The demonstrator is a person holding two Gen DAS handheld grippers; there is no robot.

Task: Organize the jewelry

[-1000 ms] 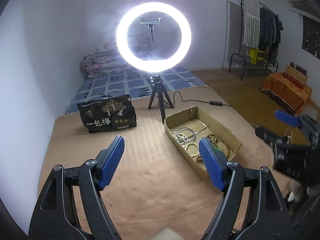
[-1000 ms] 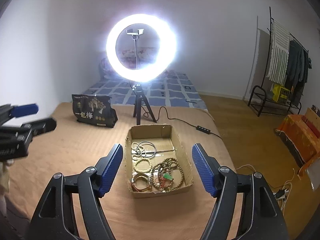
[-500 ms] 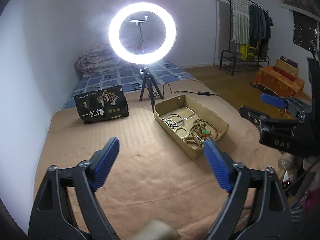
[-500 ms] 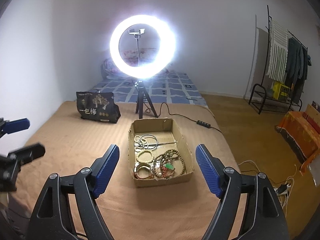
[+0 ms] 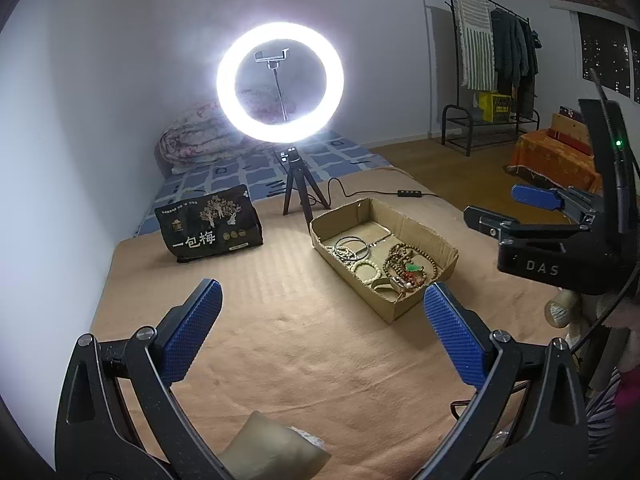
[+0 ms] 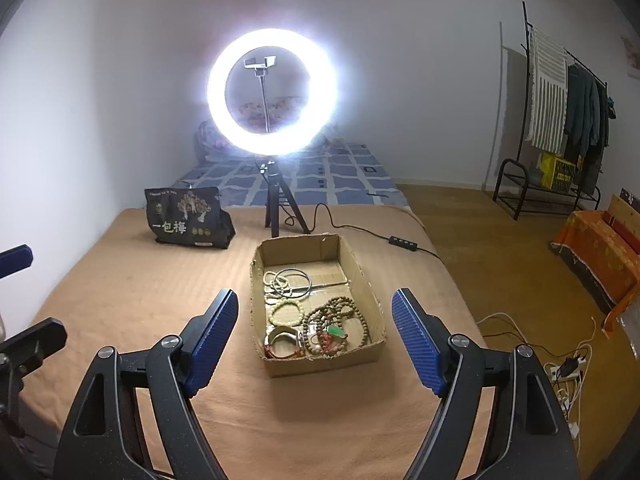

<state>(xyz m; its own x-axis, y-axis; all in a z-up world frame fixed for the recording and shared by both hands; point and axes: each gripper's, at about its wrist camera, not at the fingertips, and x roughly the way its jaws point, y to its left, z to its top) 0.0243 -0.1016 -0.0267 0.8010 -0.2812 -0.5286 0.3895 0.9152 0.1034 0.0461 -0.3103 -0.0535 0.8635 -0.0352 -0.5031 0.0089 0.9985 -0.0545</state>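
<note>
An open cardboard box [image 6: 362, 288] lies on the tan bedcover and also shows in the left wrist view [image 5: 404, 222]. It holds bead bracelets [image 6: 285, 314], a brown bead necklace with a green pendant [image 6: 336, 320] and thin bangles [image 6: 294, 282]. My right gripper [image 6: 316, 336] is open and empty, above the cover just short of the box's near end. My left gripper [image 5: 320, 324] is open and empty, to the left of the box and short of it. The right gripper shows at the right of the left wrist view [image 5: 532, 216].
A lit ring light on a small tripod [image 6: 272, 92] stands behind the box, its cable [image 6: 400, 242] trailing right. A black printed bag [image 6: 186, 218] sits at the back left. A beige pad [image 5: 268, 448] lies under the left gripper. The floor, a clothes rack [image 6: 560, 120] and a power strip are to the right.
Both grippers have drawn back and risen a little from the box, staying open. The left gripper's view has swung so the box sits further right and more distant.
</note>
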